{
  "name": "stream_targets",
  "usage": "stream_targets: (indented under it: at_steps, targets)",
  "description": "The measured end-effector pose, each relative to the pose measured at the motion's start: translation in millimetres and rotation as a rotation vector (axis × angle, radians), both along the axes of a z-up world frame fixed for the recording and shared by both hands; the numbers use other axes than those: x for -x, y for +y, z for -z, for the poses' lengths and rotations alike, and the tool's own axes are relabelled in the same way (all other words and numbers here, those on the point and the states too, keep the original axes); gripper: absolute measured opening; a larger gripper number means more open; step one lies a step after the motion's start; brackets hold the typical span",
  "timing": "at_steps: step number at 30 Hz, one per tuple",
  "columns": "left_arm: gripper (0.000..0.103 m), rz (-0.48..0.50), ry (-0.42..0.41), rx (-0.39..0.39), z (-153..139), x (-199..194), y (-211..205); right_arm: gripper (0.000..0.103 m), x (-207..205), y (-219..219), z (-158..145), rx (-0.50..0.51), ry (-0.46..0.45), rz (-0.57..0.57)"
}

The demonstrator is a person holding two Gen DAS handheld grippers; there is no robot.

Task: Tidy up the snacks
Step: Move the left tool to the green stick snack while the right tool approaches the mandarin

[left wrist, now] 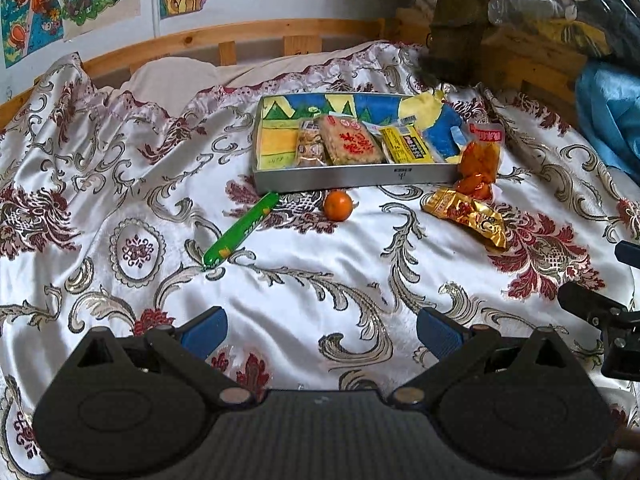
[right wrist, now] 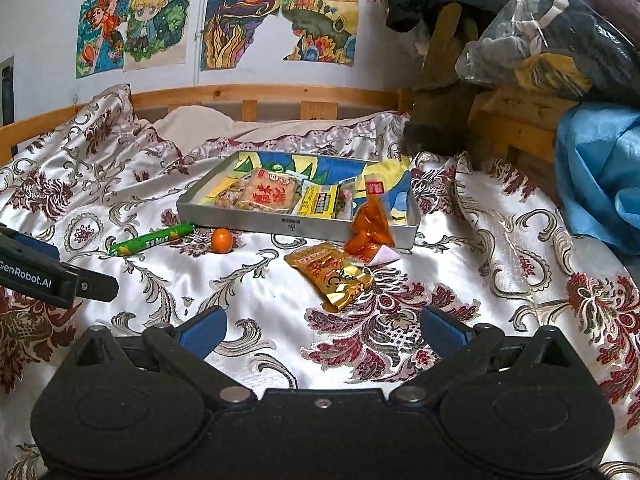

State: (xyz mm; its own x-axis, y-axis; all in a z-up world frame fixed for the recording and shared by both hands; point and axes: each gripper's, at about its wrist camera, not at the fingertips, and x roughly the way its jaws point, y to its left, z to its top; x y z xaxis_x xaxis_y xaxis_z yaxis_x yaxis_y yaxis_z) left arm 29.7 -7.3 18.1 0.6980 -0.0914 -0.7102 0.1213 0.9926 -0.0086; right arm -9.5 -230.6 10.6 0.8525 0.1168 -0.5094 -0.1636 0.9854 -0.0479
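right claw [right wrist: 322, 330] spread, empty | gold packet [right wrist: 332, 274] just ahead, long axis slanting away-left | left claw [left wrist: 322, 330] spread, farther | tray [right wrist: 280, 222] beyond

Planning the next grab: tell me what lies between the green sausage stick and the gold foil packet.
A small orange fruit, apart from both the green sausage stick and gold foil packet; both views show it.

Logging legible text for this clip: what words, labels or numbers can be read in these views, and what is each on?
"GenRobot.AI": on the left hand-held gripper, first letter cut off by the frame edge.
Red characters on the rice cracker pack: too blurred to read.
Print on the yellow packet, green stick, orange pouch and gold packet: too small or blurred.
Small mark on the tray front wall: unreadable.
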Motion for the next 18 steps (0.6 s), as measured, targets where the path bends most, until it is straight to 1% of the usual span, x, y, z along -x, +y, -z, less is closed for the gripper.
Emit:
stream_targets:
  at_steps: [6, 10, 18]
  targets:
    - [0.103, -0.004, 0.01, -0.006, 2.1, -2.4, 1.9, 0.102, -6.4, 4.4, 3.0, 0.008, 0.025, 0.0]
    - [0.103, -0.017, 0.017, 0.009, 4.3, -5.5, 6.6, 0.102, -13.1, 5.9, 5.7, 0.007, 0.047, 0.011]
    - [0.103, -0.05, 0.025, 0.01, 8.4, -12.3, 16.3, 0.102, -24.7, 12.4, 8.8, 0.01, 0.064, 0.016]
